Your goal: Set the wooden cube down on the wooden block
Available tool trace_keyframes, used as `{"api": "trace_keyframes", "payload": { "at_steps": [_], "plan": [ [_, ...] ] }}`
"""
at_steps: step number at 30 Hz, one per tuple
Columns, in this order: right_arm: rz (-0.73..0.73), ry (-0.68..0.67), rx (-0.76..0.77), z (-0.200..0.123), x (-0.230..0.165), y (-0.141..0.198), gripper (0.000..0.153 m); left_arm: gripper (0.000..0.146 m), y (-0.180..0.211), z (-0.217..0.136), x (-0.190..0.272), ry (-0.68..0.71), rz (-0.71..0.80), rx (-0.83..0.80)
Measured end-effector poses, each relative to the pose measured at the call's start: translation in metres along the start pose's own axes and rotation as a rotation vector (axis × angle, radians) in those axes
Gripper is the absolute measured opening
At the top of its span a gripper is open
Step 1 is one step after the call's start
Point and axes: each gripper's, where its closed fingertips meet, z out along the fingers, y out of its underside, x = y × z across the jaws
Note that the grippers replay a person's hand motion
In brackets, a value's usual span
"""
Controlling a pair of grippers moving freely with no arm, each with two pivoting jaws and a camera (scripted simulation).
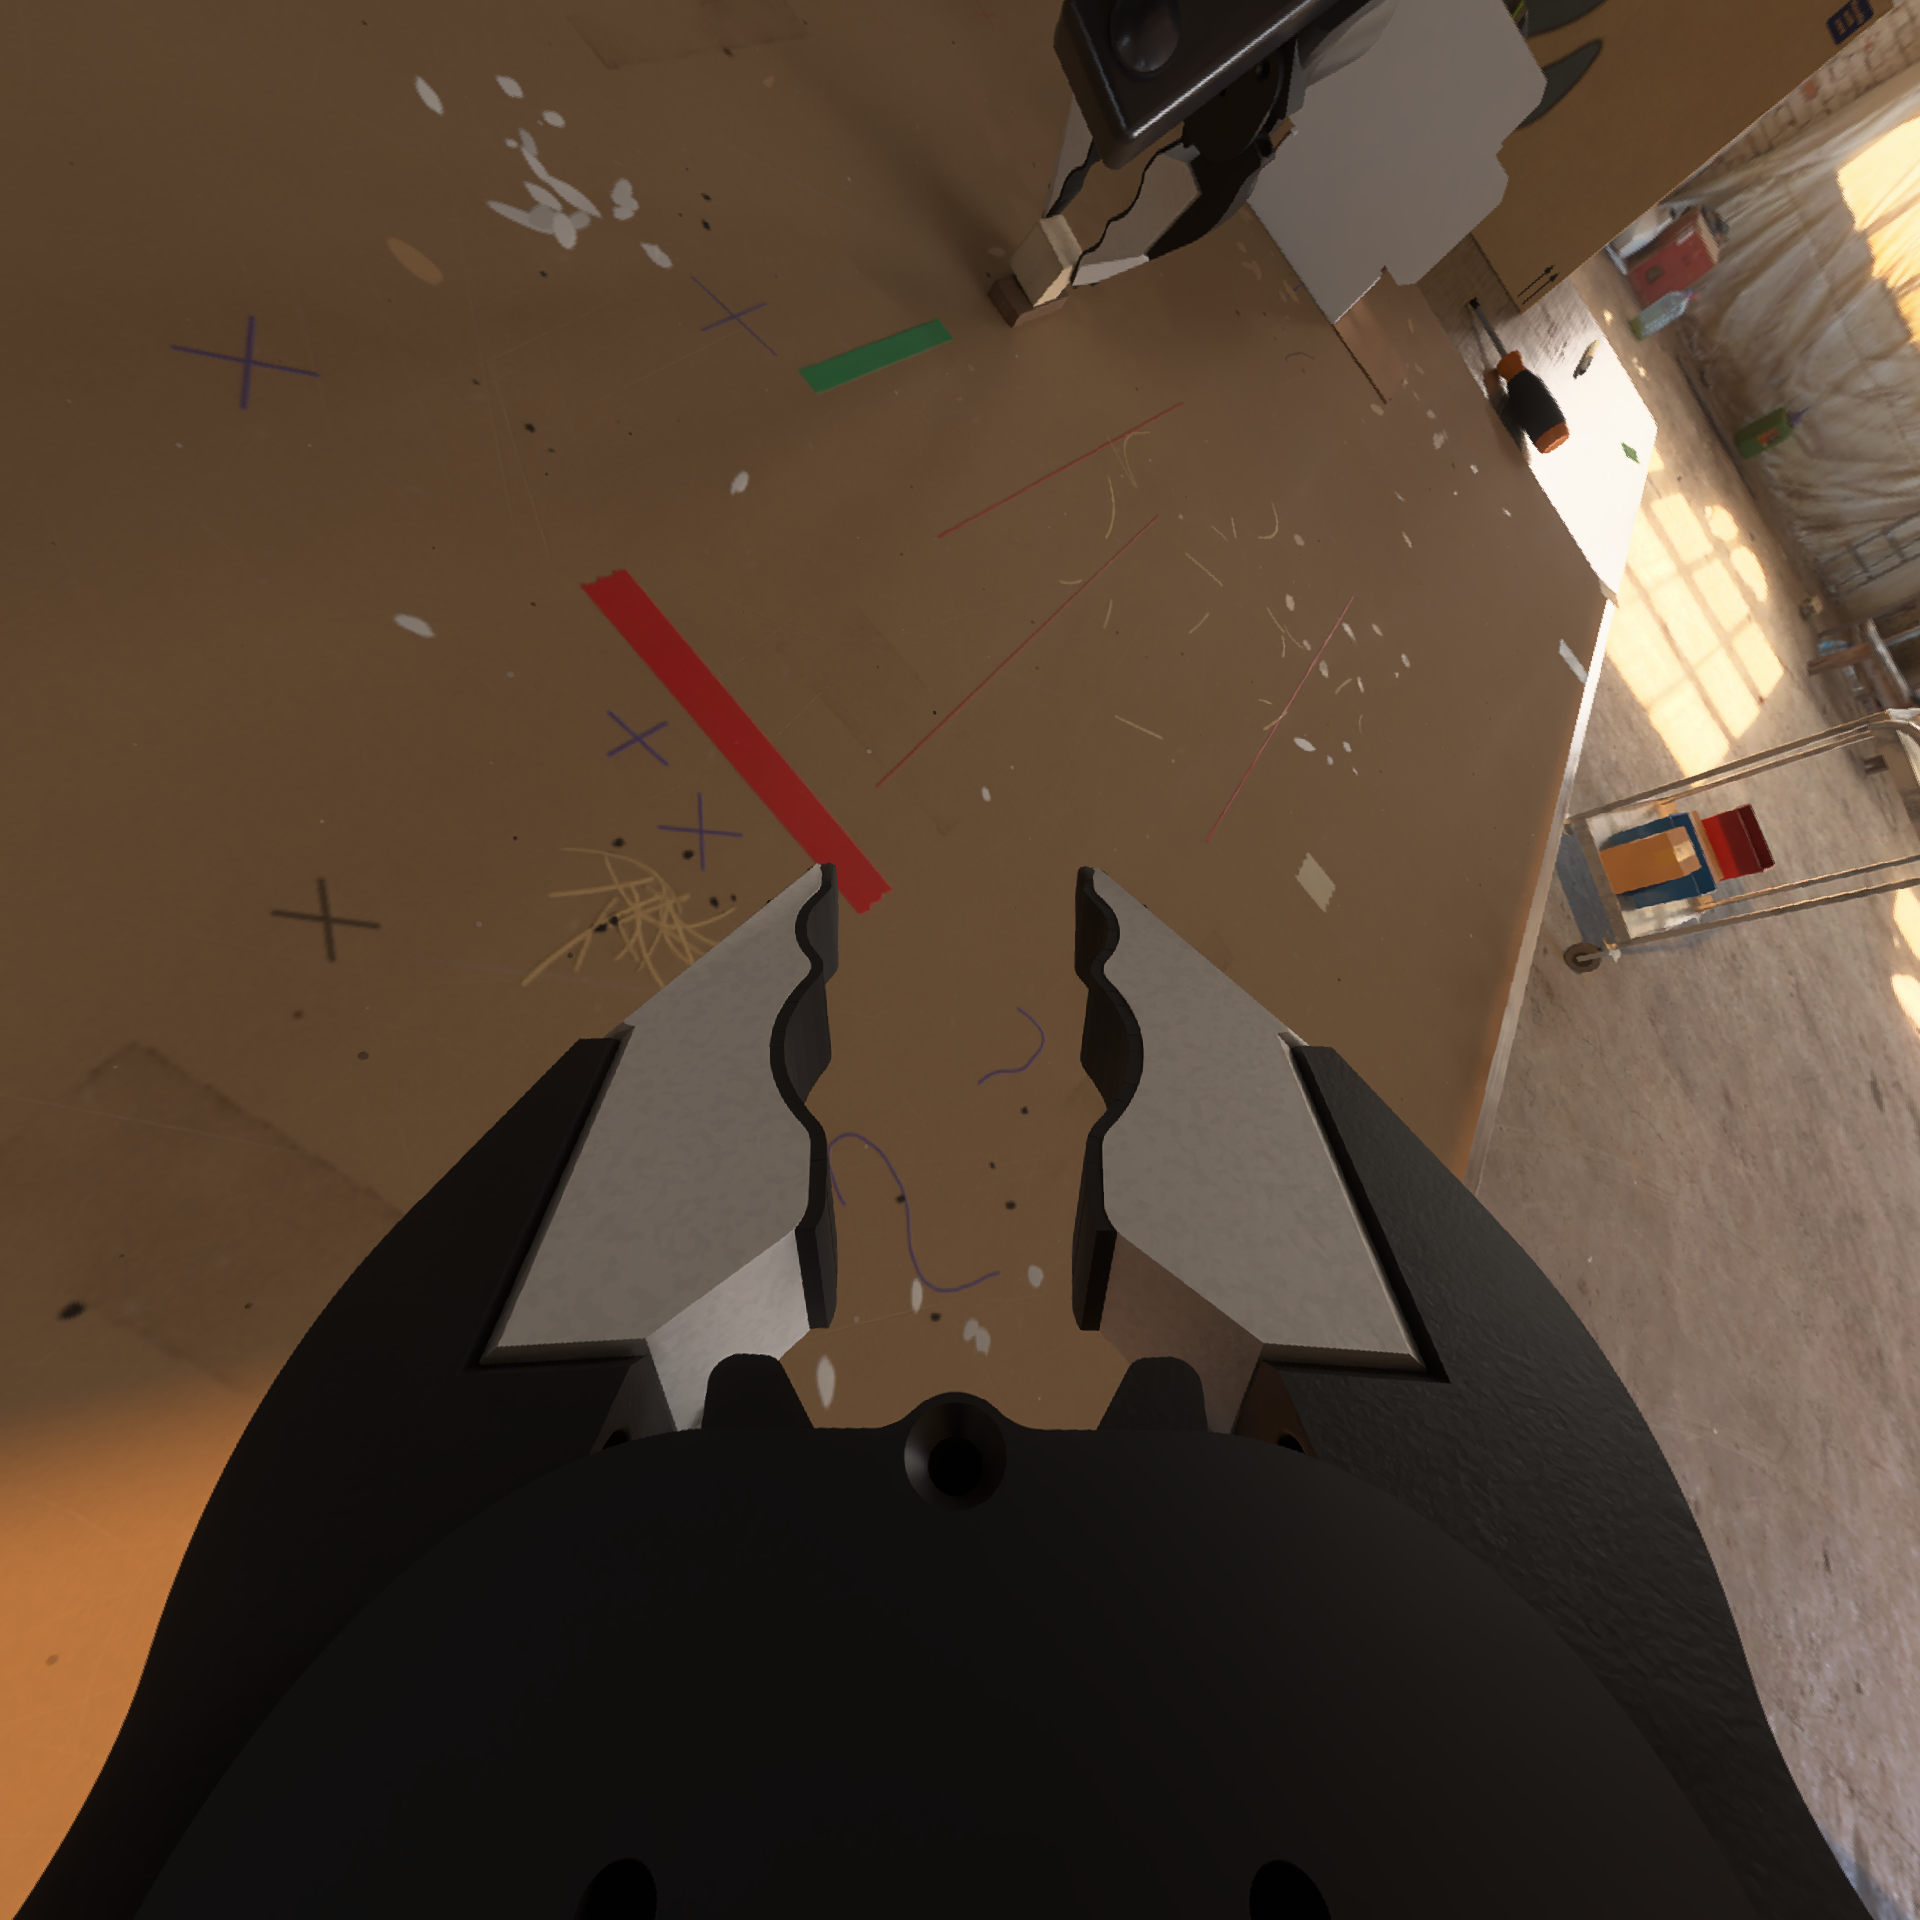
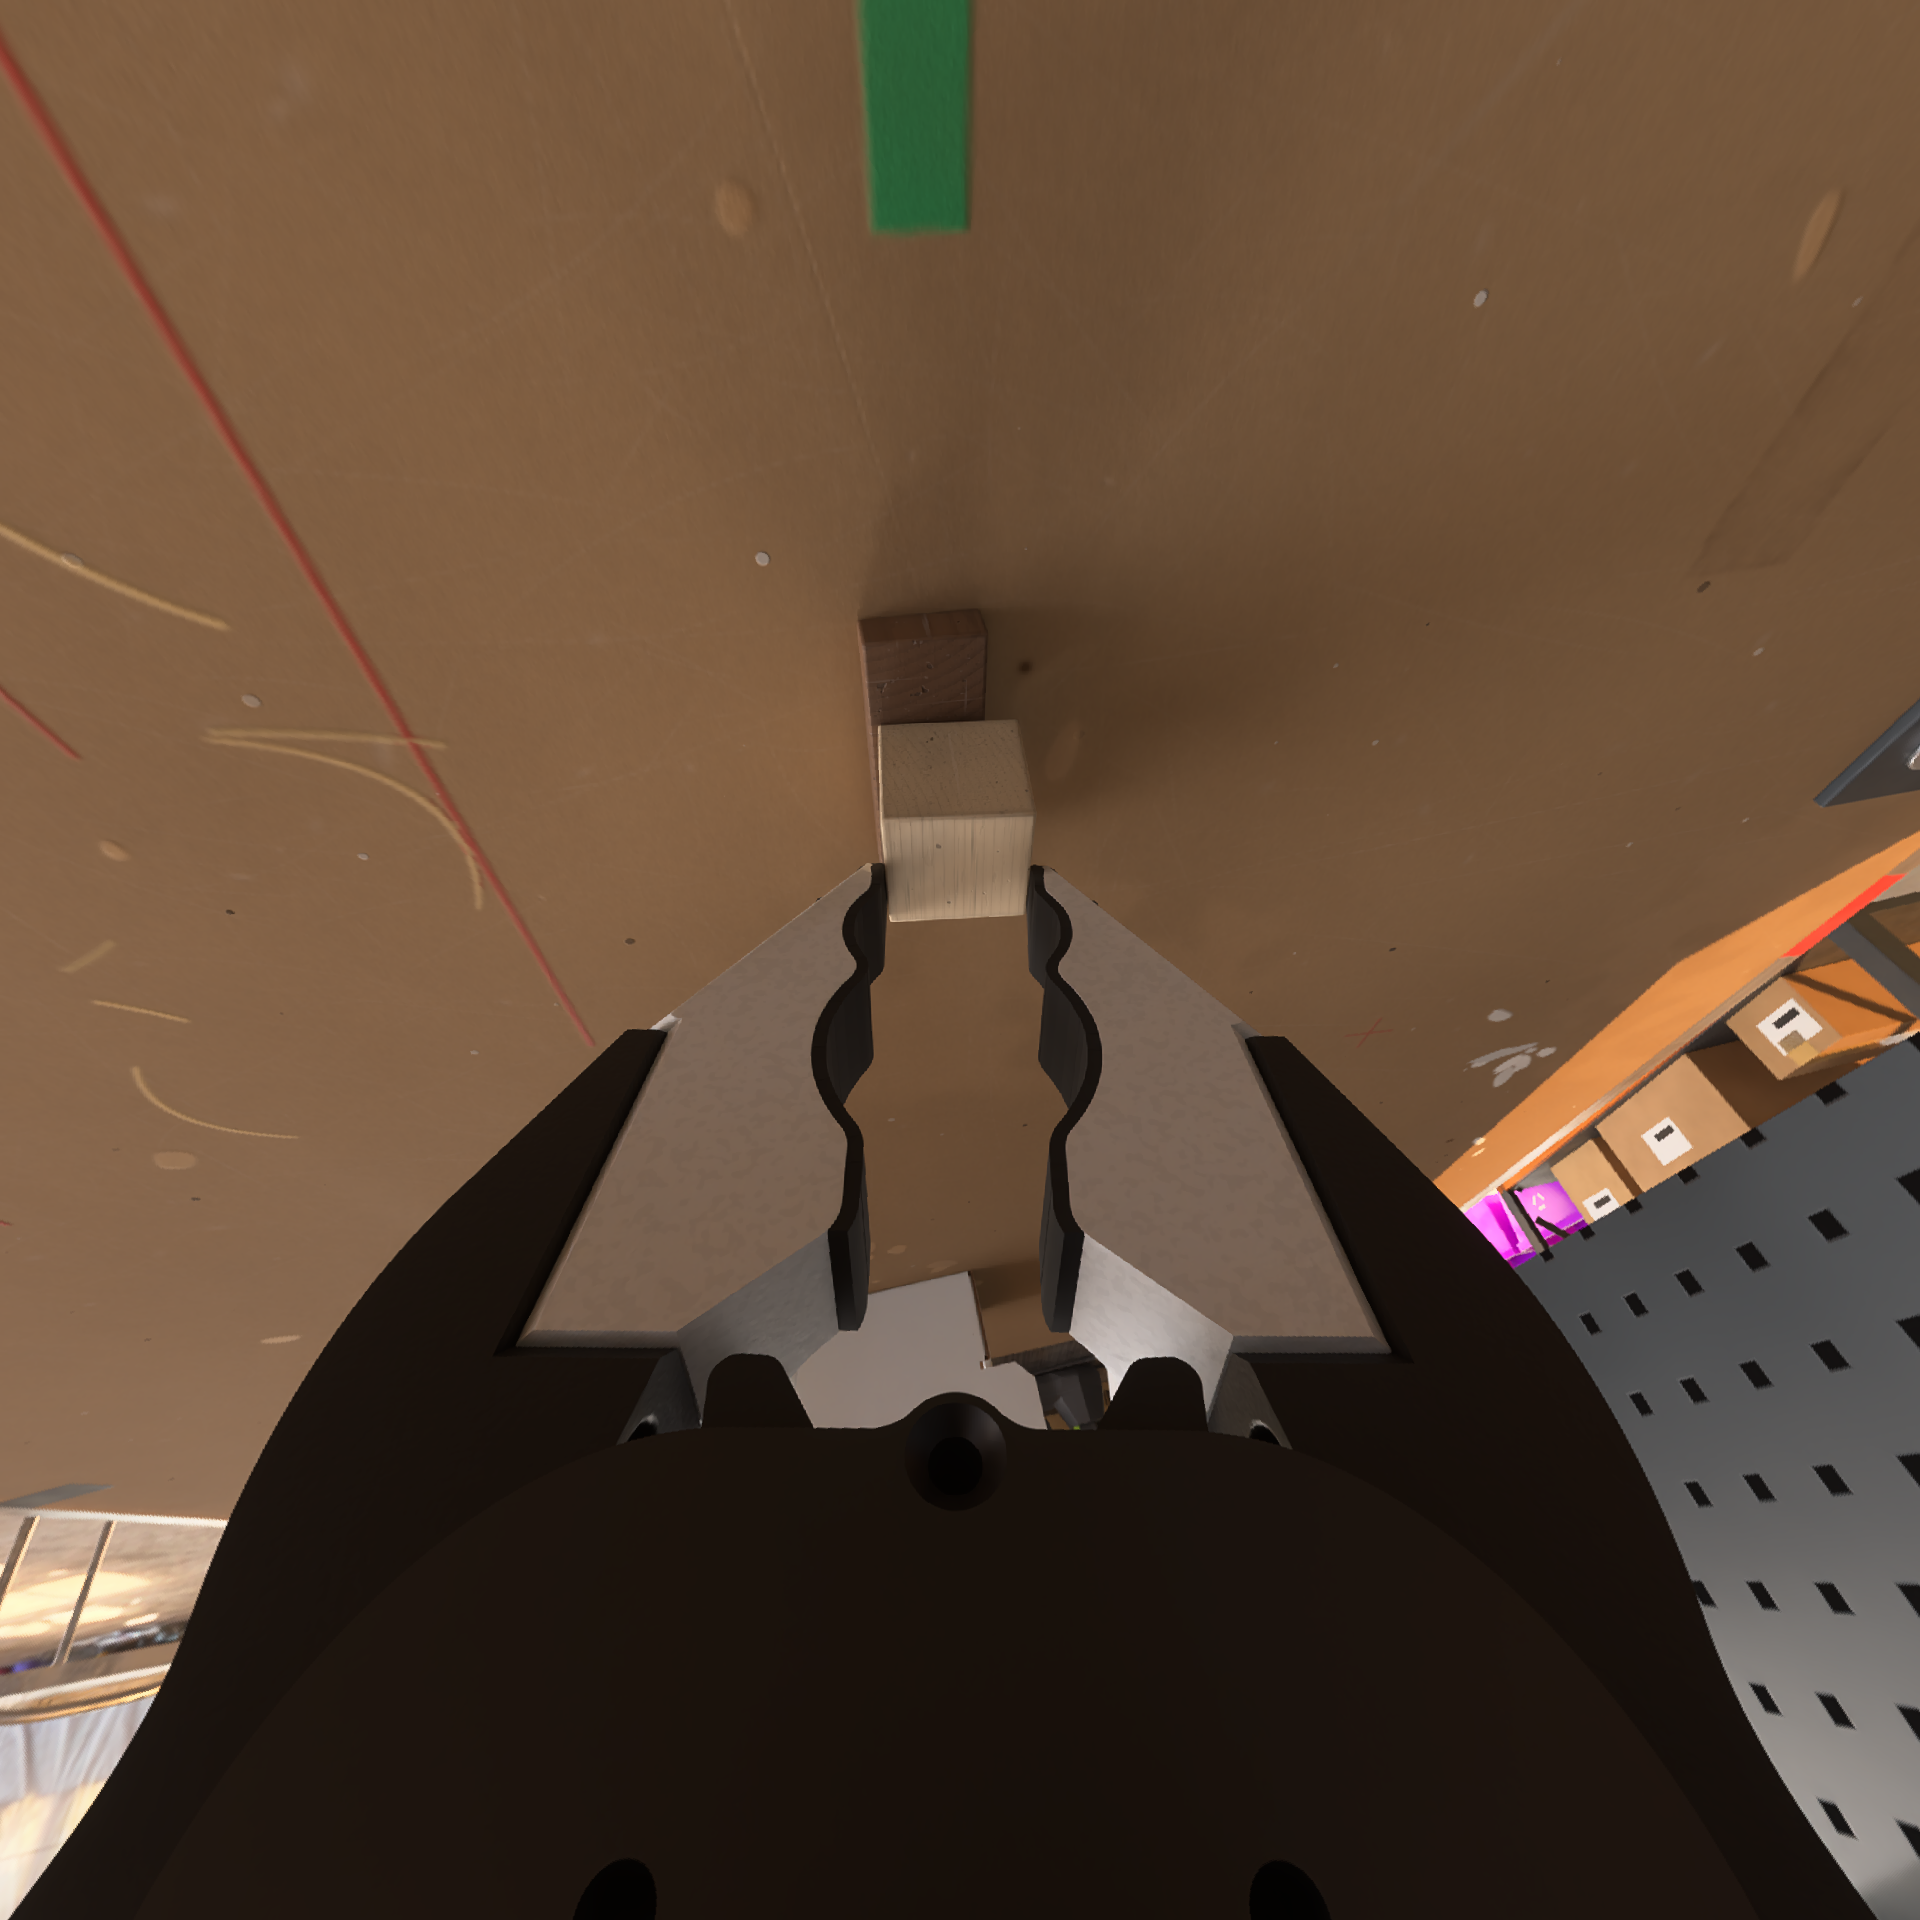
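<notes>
In the right wrist view, my right gripper [image 2: 956,873] is shut on a pale wooden cube [image 2: 954,800], held only by the very fingertips. A darker wooden block [image 2: 923,665] lies on the brown tabletop [image 2: 1351,520] just beyond and below the cube; the cube overlaps its near end. I cannot tell whether they touch. In the left wrist view, my left gripper [image 1: 954,878] is open and empty above the table. Far off at the top, the right gripper [image 1: 1081,265] holds the cube [image 1: 1044,249] over the dark block [image 1: 1005,299].
A green tape strip [image 2: 918,114] and a red tape strip [image 1: 732,732] lie flat on the table. A white box [image 1: 1382,166] stands behind the right gripper. An orange-and-black tool [image 1: 1532,405] lies near the table's right edge [image 1: 1548,894]. A perforated grey panel [image 2: 1766,1403] is at right.
</notes>
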Motion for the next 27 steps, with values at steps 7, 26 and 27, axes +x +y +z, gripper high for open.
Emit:
{"api": "trace_keyframes", "payload": {
  "at_steps": [7, 26, 27],
  "plan": [
    [0.013, 0.030, -0.081, -0.013, 0.001, 0.014, 0.037, 0.046, 0.007, 0.000, -0.005, -0.060, 0.022, -0.047],
    [-0.010, 0.576, 0.386, -0.151, -0.101, -0.035, 0.039, 0.040, 0.096, 0.002, -0.099, -0.468, 0.329, -0.978],
    [-0.007, 0.582, 0.389, -0.150, -0.102, -0.034, 0.039, 0.040, 0.097, 0.003, -0.099, -0.457, 0.331, -0.982]
  ]
}}
